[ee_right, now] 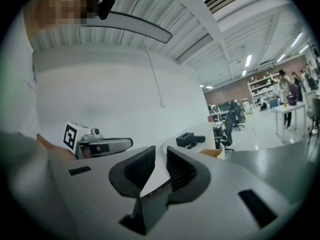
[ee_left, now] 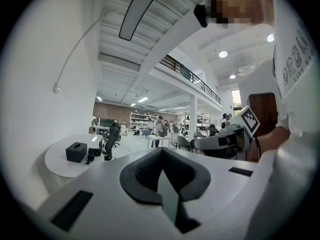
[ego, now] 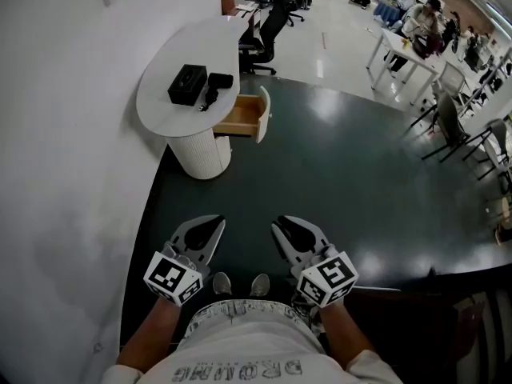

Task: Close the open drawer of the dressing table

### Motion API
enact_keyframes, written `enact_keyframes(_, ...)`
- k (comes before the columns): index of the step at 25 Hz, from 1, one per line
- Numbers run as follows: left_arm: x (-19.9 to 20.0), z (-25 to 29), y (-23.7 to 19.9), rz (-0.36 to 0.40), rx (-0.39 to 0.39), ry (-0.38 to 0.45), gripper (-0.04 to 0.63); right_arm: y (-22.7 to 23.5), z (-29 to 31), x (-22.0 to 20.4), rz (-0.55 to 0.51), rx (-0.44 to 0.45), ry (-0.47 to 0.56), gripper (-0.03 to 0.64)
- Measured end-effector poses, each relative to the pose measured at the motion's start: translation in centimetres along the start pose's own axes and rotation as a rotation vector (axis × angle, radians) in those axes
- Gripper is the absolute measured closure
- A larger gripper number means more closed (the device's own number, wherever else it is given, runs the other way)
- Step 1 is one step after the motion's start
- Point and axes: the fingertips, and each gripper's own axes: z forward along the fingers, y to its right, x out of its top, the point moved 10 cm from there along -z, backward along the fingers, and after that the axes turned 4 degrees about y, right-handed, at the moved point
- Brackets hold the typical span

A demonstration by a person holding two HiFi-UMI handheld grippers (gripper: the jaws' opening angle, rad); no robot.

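Note:
The white dressing table (ego: 164, 106) stands far ahead by the wall, its wooden drawer (ego: 244, 117) pulled out to the right. A black box (ego: 187, 84) and a black hair dryer (ego: 214, 86) lie on its top. Both grippers hover near my body, well short of the table. My left gripper (ego: 206, 222) is shut, its tips meeting with nothing between them (ee_left: 161, 151). My right gripper (ego: 288, 222) is open and empty, with a clear gap between its pads (ee_right: 160, 154). The right gripper view shows the drawer (ee_right: 218, 153) beyond its jaws; the left gripper view shows only the table top (ee_left: 60, 164).
A white wall (ego: 64, 174) runs along the left. A dark floor mat (ego: 320, 182) stretches between me and the table. A black office chair (ego: 268, 30) stands behind the table. White desks, chairs and people (ego: 420, 30) fill the far right.

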Motion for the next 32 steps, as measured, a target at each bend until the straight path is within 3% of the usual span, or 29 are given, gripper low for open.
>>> enact_keyframes(32, -0.6, 1.9, 1.9, 0.015, 0.011, 0.005, 0.580, 3.3, -2.7, -1.3, 0.060, -0.051, 0.033, 0.488)
